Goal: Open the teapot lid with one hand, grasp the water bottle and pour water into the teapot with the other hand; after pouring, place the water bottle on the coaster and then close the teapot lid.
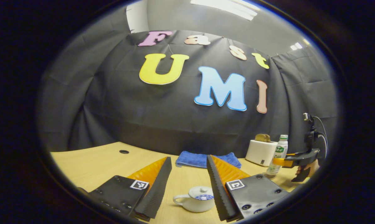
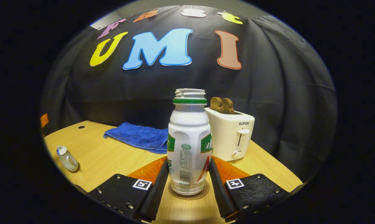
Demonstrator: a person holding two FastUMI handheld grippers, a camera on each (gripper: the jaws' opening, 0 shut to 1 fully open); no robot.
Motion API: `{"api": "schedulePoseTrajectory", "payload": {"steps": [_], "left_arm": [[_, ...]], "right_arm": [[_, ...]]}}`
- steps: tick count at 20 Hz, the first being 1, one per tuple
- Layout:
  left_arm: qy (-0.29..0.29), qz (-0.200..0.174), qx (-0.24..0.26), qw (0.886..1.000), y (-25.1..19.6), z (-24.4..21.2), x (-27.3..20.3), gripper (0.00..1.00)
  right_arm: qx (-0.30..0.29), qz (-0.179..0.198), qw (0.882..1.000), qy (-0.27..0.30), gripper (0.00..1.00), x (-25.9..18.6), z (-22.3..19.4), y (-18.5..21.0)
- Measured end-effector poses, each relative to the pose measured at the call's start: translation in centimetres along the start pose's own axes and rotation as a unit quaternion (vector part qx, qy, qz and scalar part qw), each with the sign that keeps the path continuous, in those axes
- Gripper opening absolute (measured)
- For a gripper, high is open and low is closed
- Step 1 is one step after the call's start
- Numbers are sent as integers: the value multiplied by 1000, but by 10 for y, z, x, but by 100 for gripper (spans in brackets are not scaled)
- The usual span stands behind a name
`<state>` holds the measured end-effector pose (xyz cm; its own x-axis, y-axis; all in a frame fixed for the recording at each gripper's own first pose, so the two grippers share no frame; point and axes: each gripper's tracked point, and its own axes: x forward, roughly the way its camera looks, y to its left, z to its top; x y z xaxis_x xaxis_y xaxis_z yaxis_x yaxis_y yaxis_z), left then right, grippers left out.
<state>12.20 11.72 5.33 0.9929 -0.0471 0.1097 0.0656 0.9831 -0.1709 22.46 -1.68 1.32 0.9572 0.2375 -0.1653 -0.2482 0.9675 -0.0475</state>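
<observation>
My left hand-held gripper (image 1: 187, 186) is spread wide around the teapot (image 1: 196, 199), whose lid (image 1: 201, 192) is on, so I cannot see inside. My right hand-held gripper (image 2: 189, 183) brackets the uncapped water bottle (image 2: 189, 146) upright on the coaster (image 2: 189, 194); whether the fingers press it I cannot tell. Two slices sit in the toaster (image 2: 232, 137) behind.

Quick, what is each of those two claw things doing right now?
Left gripper: open, holding nothing, above the teapot.
Right gripper: fingers around the water bottle; cannot tell whether both press.

White teapot (image 1: 196, 199), blue-patterned lid (image 1: 201, 193); white-green bottle (image 2: 189, 146); blue towel (image 2: 137, 136); white toaster (image 2: 233, 137).
</observation>
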Motion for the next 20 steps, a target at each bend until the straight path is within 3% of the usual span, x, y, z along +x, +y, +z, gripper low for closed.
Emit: {"api": "schedulePoseTrajectory", "payload": {"steps": [11, 14, 15, 16, 20], "left_arm": [[3, -2, 2, 1000, -1, -2, 0, 75], [3, -6, 0, 1000, -3, -2, 0, 75], [5, -10, -1, 1000, -5, -4, 1, 75], [7, -12, 0, 1000, -6, -3, 2, 75], [6, -13, 8, 1000, -9, -3, 1, 75]], "right_arm": [[11, -8, 1000, -2, 72, 10, -13, -6], [4, -11, 1000, -4, 80, 10, -11, -4], [-6, -15, 1000, -5, 93, 10, -11, -3], [-16, -16, 1000, -7, 98, 7, -7, -1], [-31, -39, 998, -43, 99, -11, 17, -5]]}}
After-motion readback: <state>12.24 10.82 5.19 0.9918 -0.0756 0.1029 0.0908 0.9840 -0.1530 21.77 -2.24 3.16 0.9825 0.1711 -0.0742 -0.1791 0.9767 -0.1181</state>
